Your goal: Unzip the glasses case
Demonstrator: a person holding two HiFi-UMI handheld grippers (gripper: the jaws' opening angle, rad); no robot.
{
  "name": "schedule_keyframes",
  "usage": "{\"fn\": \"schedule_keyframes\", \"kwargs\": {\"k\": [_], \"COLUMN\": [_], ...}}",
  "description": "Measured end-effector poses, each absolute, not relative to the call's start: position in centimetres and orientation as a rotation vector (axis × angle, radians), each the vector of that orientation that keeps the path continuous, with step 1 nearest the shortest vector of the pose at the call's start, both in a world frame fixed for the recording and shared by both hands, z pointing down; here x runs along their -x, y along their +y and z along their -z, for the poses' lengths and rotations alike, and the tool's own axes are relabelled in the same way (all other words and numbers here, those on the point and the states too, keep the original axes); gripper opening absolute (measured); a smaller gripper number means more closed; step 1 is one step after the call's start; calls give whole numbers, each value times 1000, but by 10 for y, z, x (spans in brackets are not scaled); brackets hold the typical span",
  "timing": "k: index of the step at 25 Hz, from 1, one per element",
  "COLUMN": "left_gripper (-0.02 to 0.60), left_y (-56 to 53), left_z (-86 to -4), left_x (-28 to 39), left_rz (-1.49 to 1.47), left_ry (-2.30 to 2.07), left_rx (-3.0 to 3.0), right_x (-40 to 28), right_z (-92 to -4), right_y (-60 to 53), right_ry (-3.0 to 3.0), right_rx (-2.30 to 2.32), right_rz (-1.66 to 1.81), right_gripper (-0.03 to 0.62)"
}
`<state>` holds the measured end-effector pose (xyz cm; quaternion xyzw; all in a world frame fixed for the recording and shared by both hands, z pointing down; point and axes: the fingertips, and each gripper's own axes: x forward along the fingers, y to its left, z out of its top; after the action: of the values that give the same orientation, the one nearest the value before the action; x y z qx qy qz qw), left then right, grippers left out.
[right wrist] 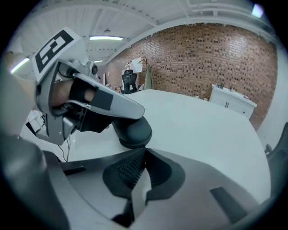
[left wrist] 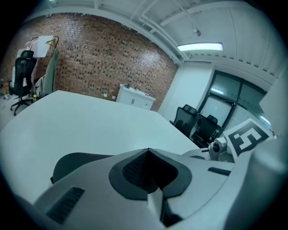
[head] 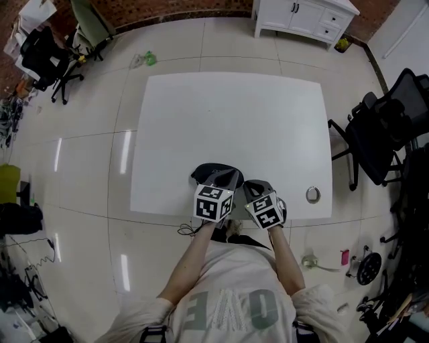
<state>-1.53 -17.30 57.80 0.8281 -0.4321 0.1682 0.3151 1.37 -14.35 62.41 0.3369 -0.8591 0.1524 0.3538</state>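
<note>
A dark oval glasses case (head: 203,173) lies on the white table (head: 234,114) close to its front edge. My left gripper (head: 230,177) is over the case's right part, jaws shut with nothing between them. In the left gripper view the case (left wrist: 74,162) shows low on the left, beyond the shut jaws (left wrist: 147,152). My right gripper (head: 258,185) is just right of the left one, also shut and holding nothing. The right gripper view looks past its closed tips (right wrist: 145,152) at the case (right wrist: 134,131) lying under the left gripper's fingers (right wrist: 121,105). The zip is not visible.
A small round metal ring (head: 313,194) sits on the table at the front right. Black office chairs (head: 385,134) stand to the right of the table, and a white cabinet (head: 305,17) at the back. The table's front edge runs just under both grippers.
</note>
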Motion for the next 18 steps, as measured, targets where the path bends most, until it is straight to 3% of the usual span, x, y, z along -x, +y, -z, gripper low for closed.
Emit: {"fn": "schedule_keyframes", "kwargs": {"k": [8,18], "left_gripper": [-8,-8], "left_y": [-174,-159], "left_z": [-576,-599], "left_x": [17,121], "left_rz": [-432,-354], "left_ry": [-1127,-1398], "left_rx": [-2164,-1826], "right_x": [-17,-18], "right_z": [-627,-623], "right_y": [-164,-152], "right_ry": [-2216,-2245], "right_rx": [-833,-862], "right_rz": [-325,-375], "right_gripper": [0,0]}}
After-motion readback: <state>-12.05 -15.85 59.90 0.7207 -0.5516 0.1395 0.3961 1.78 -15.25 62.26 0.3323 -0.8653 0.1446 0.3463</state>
